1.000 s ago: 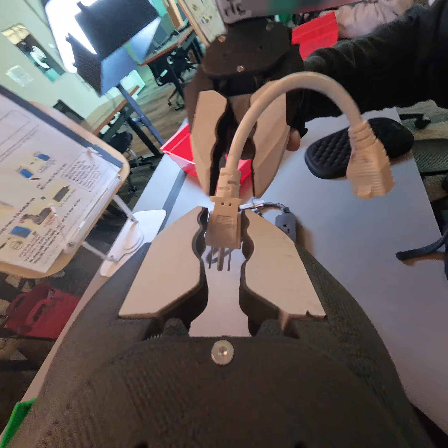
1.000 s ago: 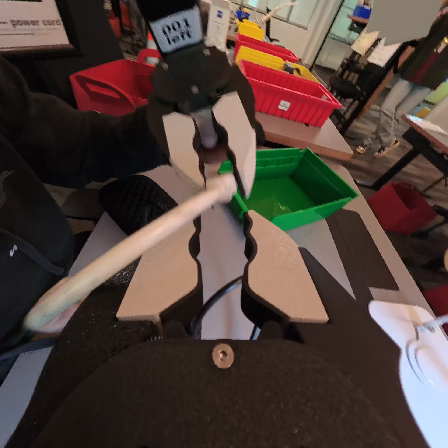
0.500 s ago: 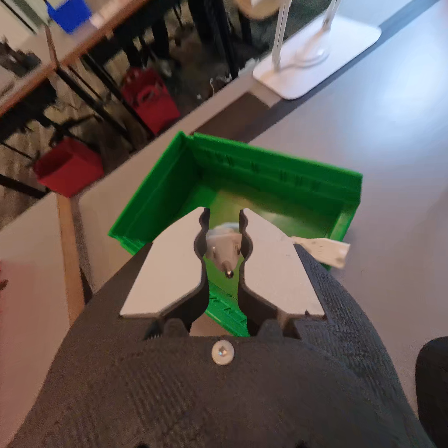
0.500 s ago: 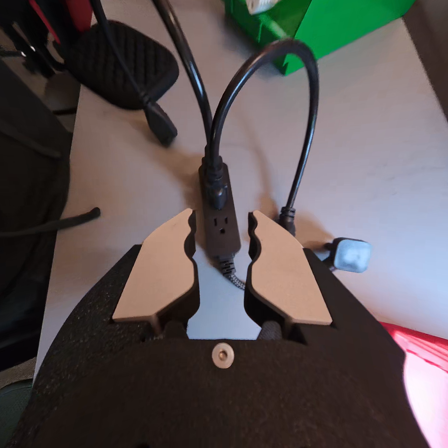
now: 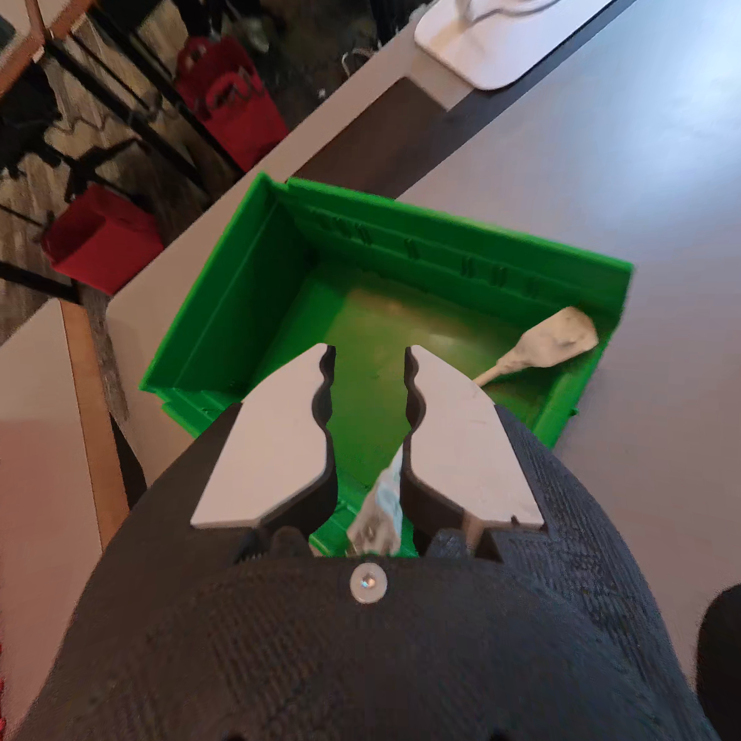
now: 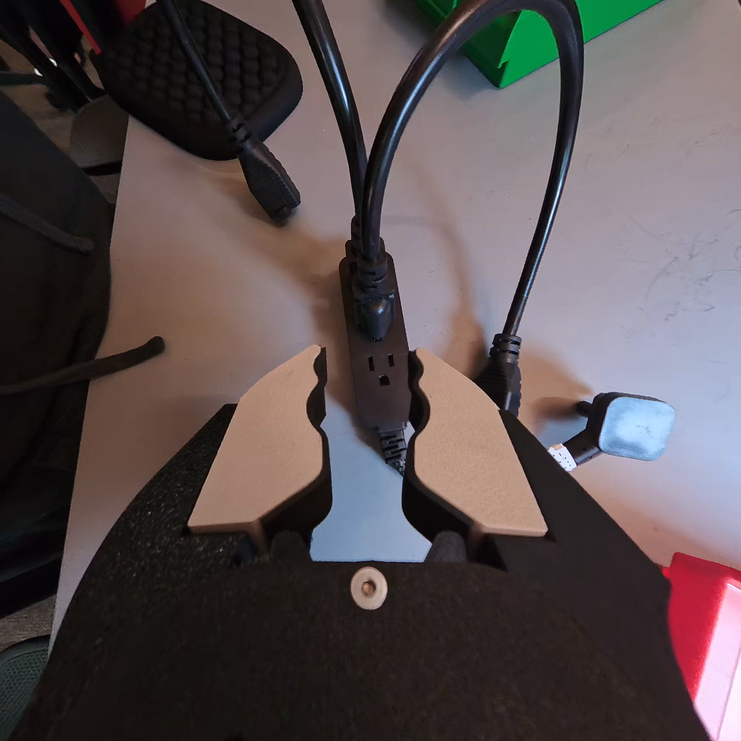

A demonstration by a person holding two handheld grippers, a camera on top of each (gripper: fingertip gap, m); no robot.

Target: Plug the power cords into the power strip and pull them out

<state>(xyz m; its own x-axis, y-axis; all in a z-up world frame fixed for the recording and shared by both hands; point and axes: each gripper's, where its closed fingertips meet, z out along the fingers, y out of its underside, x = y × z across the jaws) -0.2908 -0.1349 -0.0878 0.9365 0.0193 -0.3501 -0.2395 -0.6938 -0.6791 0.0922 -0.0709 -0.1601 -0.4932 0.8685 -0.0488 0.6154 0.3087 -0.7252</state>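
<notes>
My left tongs (image 5: pixel 367 353) hang spread over the green bin (image 5: pixel 248 280), the white cord (image 5: pixel 549 345) loose inside it. My right tongs (image 6: pixel 367 353) are spread around the near end of the black power strip (image 6: pixel 379 377) on the bench (image 6: pixel 601 260), two black cords (image 6: pixel 373 288) plugged in.

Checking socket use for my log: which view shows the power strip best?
The right wrist view: the power strip lies on the table between the right gripper's open fingers, one socket free, black plugs in beyond it. The left wrist view shows none of it, only the green bin.
</notes>
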